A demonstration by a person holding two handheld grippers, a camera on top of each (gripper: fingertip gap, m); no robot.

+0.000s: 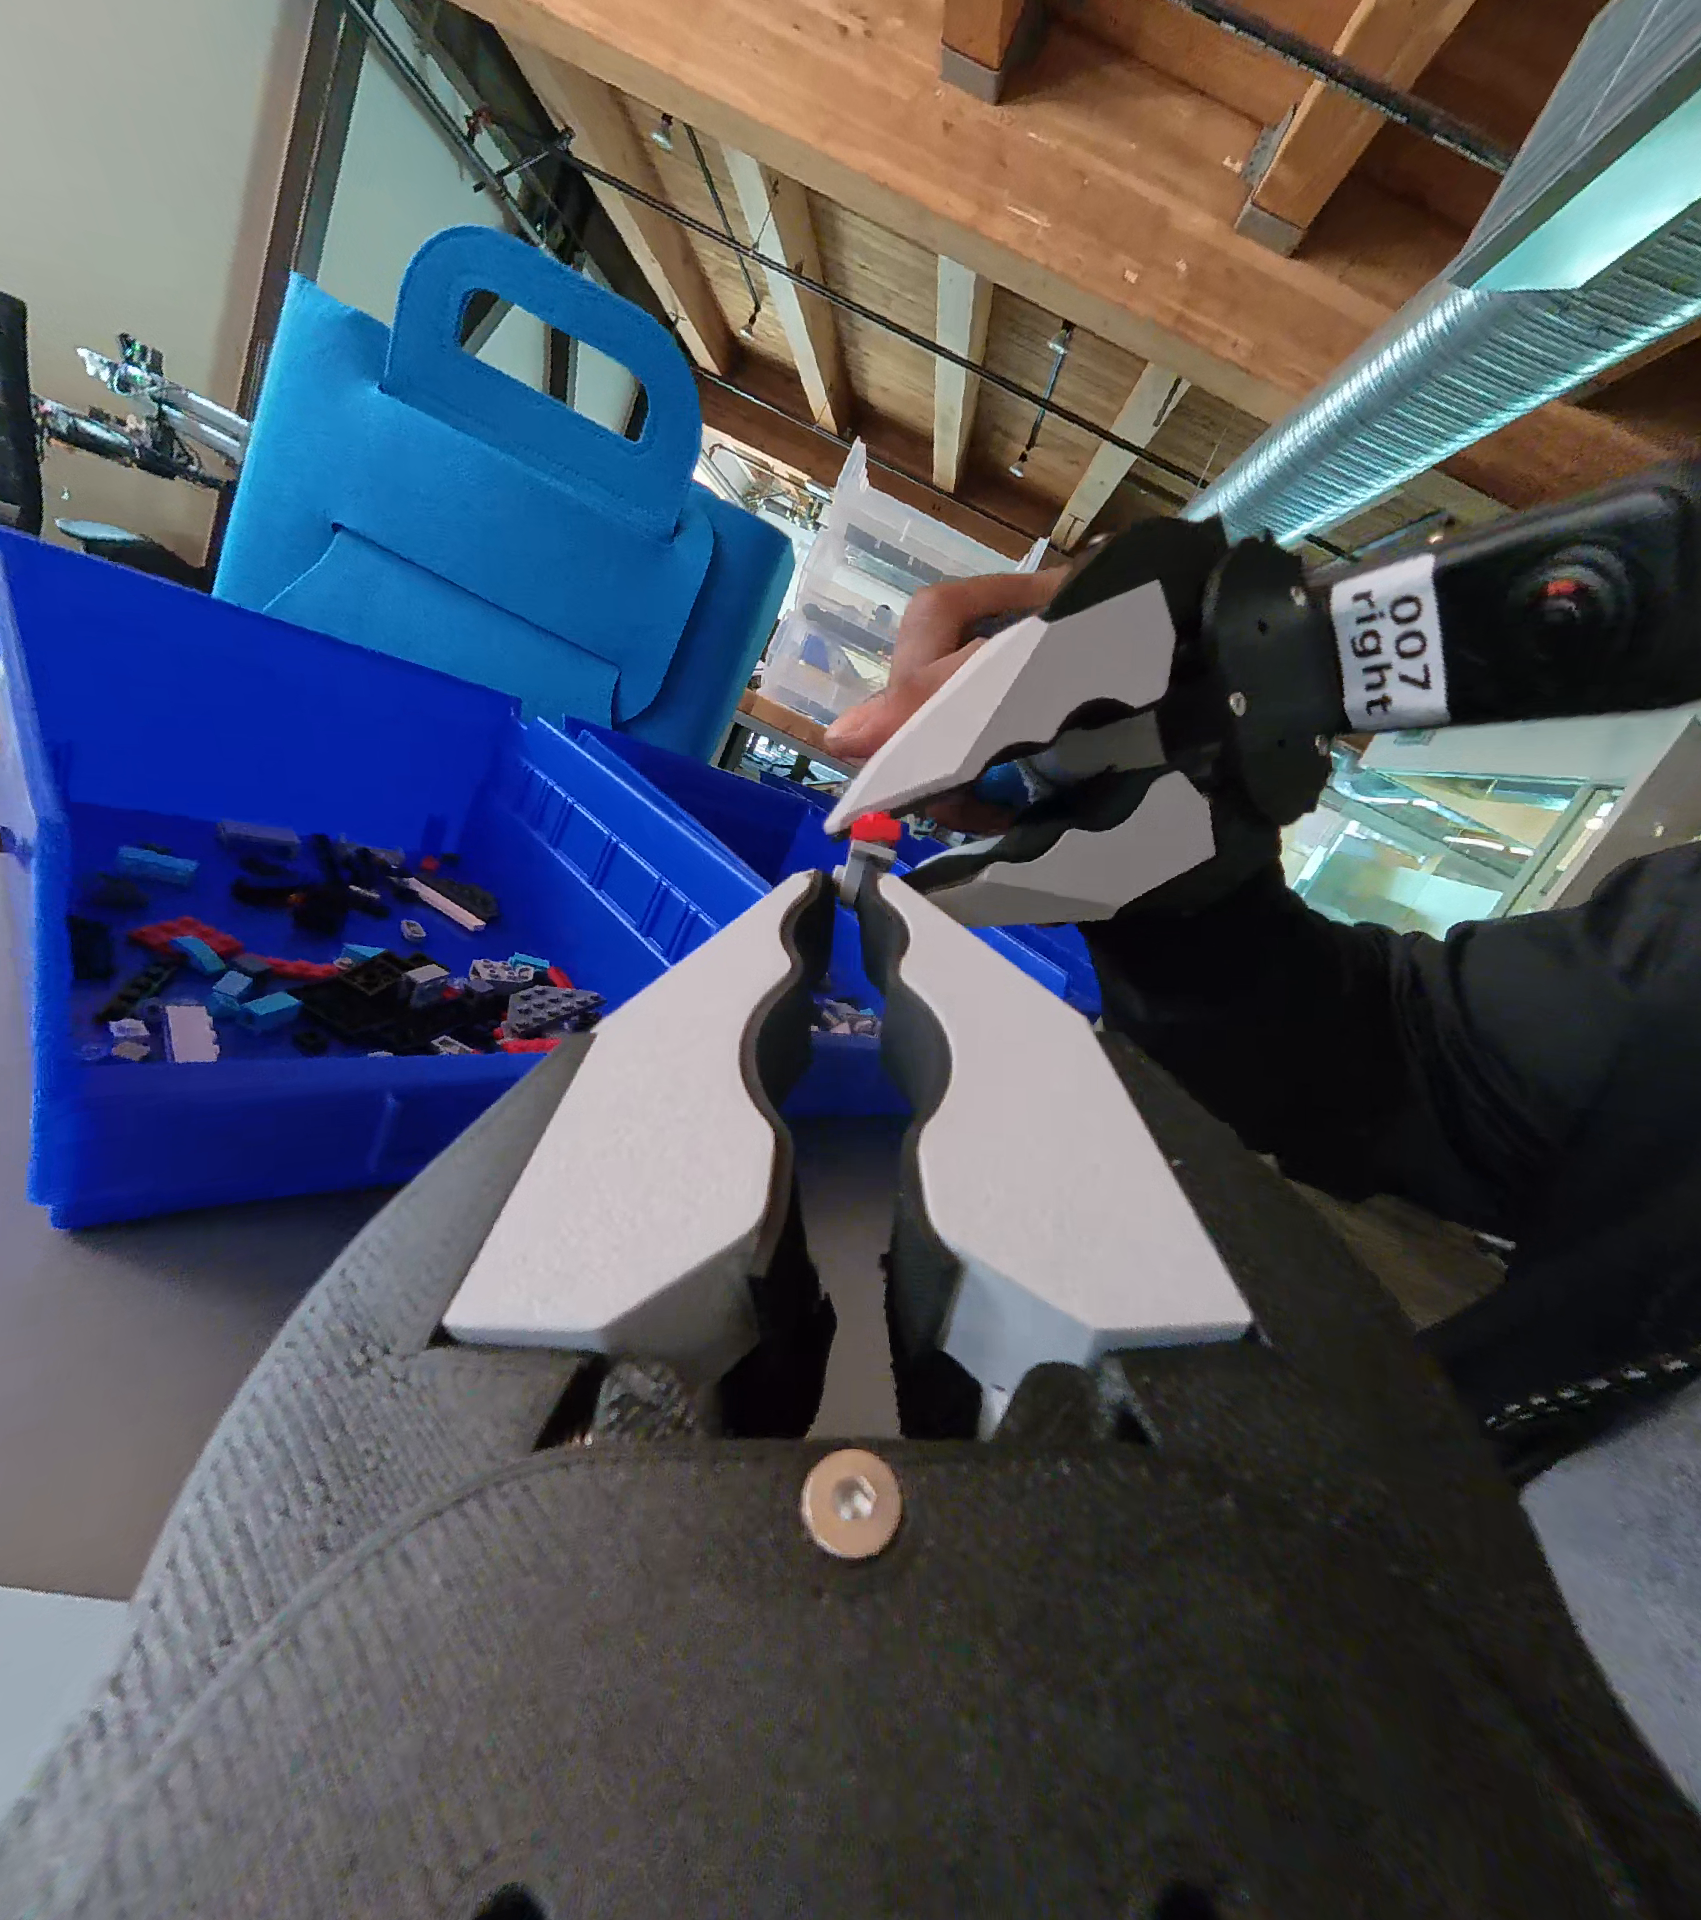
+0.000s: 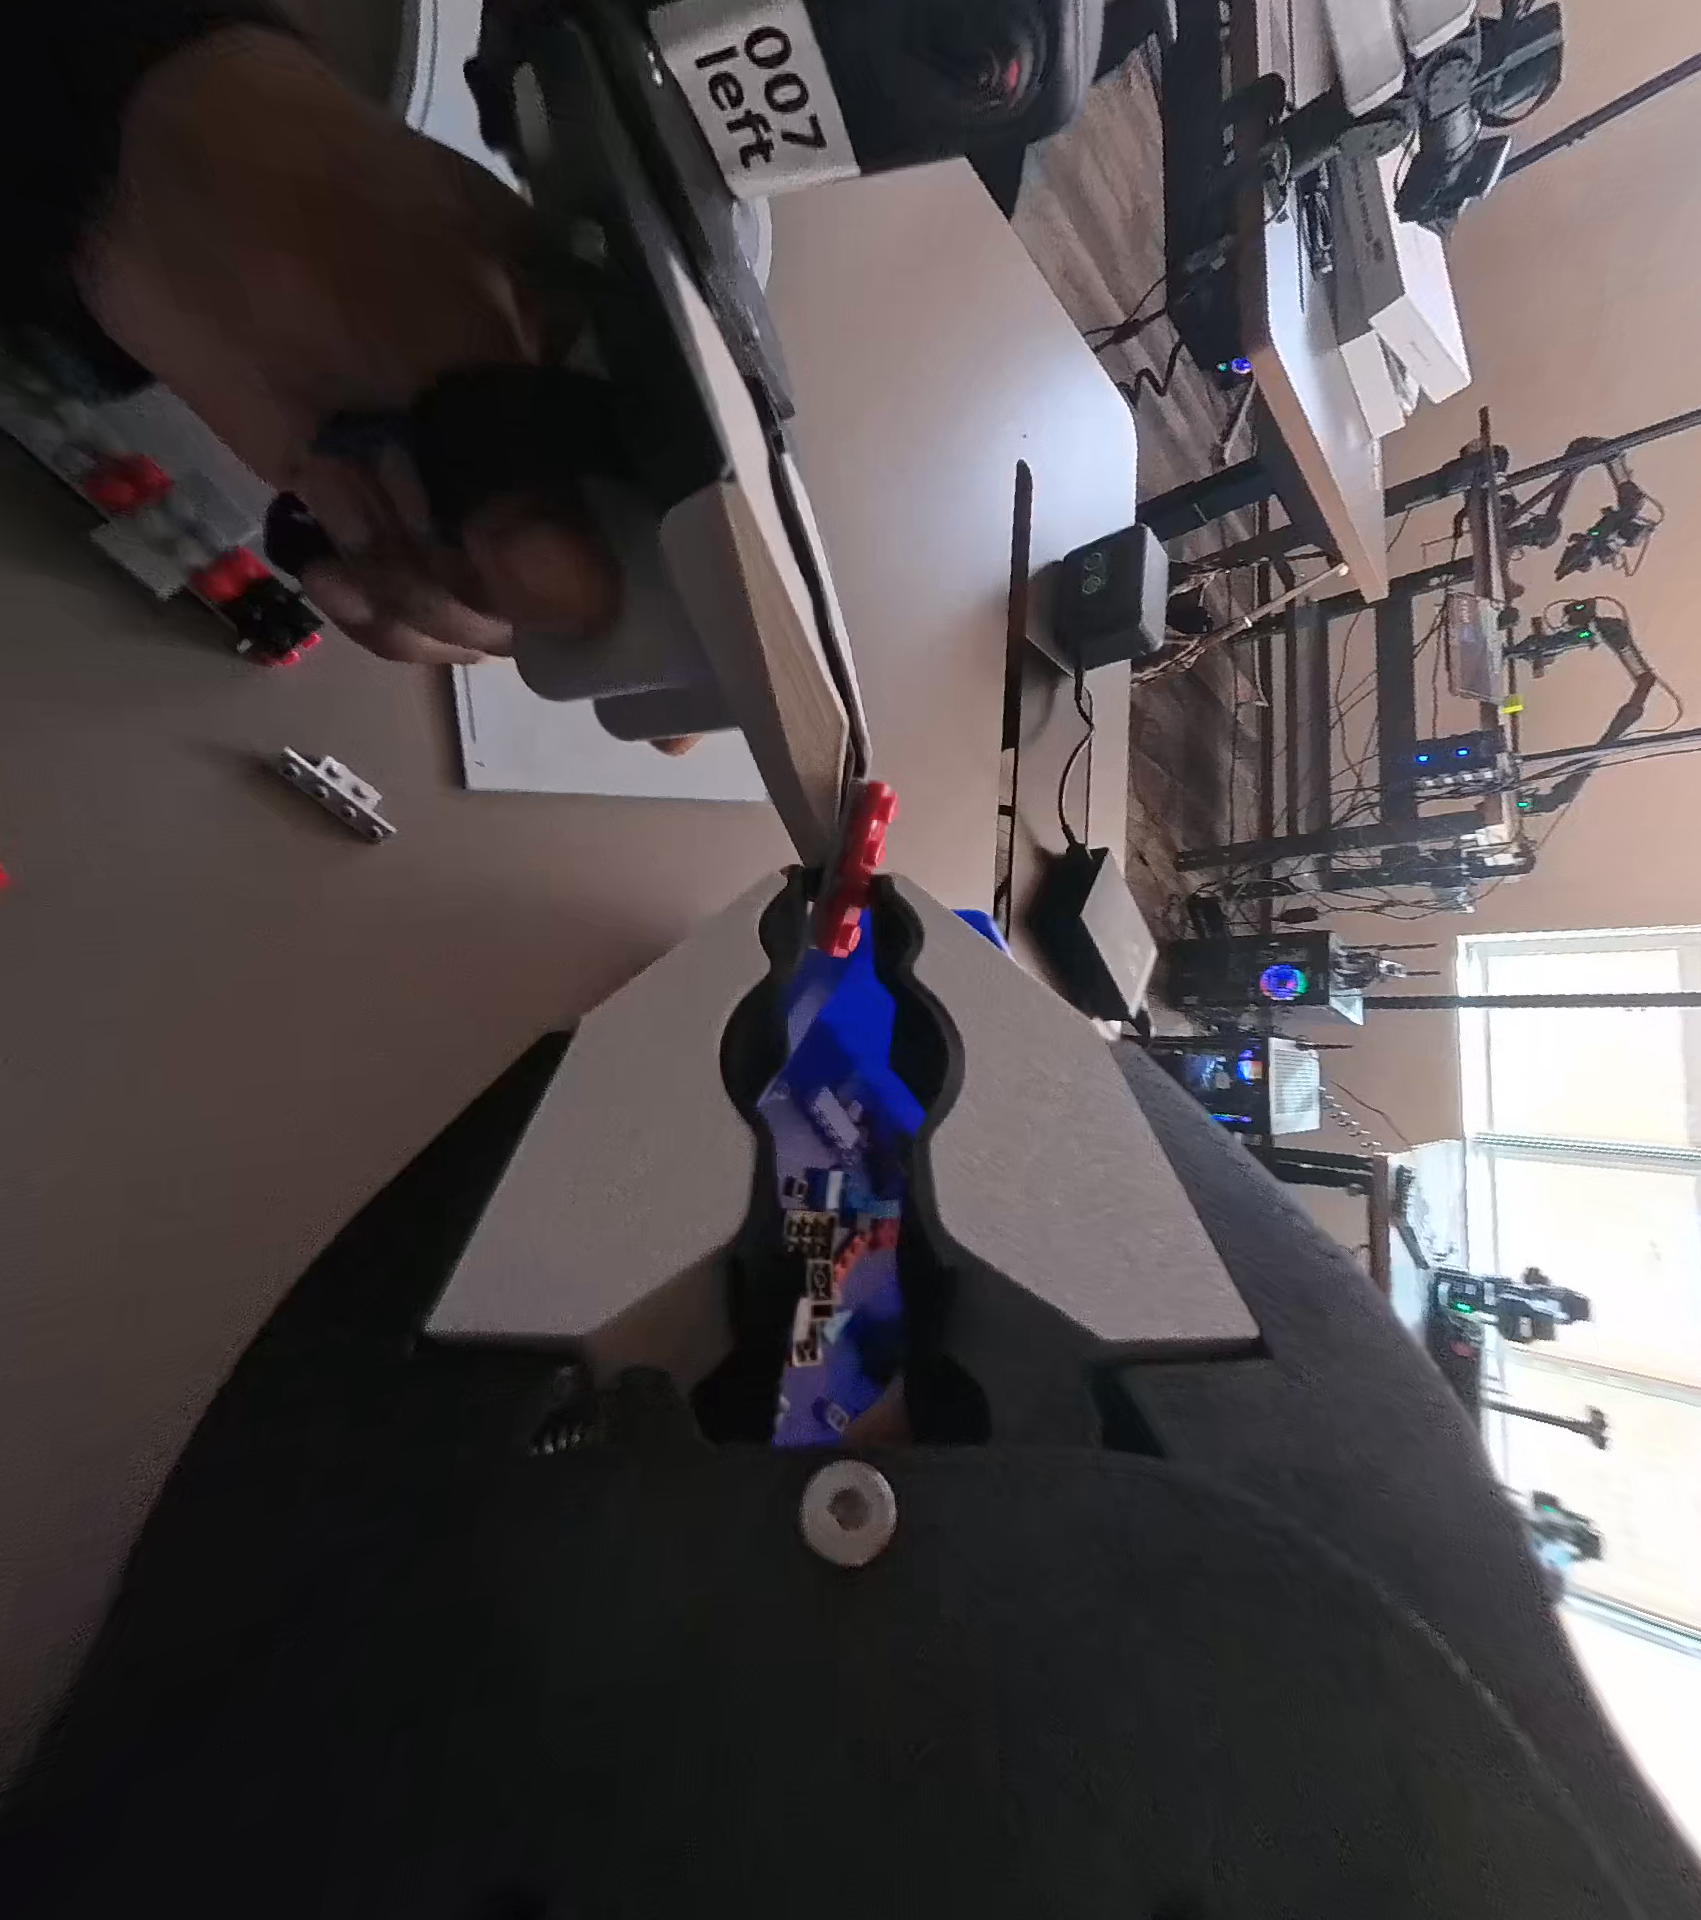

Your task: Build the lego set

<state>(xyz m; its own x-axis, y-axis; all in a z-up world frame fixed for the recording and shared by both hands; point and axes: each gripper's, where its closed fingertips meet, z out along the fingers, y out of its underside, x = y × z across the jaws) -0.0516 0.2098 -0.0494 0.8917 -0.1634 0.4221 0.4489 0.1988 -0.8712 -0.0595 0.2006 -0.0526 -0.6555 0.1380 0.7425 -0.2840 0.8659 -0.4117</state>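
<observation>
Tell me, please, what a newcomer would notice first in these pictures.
First, the two grippers meeting tip to tip in mid-air: the left gripper pinches a small grey piece, and the right gripper holds a red plate against it. Next, the blue bin of loose bricks, behind and left of the tips in the left wrist view.

- Two grippers are seen: the left gripper [image 1: 851,894] and the right gripper [image 2: 841,896].
- Two blue bins [image 1: 306,717] are counted.
- One blue felt bag [image 1: 472,520] is seen.
- One red plate [image 2: 856,868] is gripped.
</observation>
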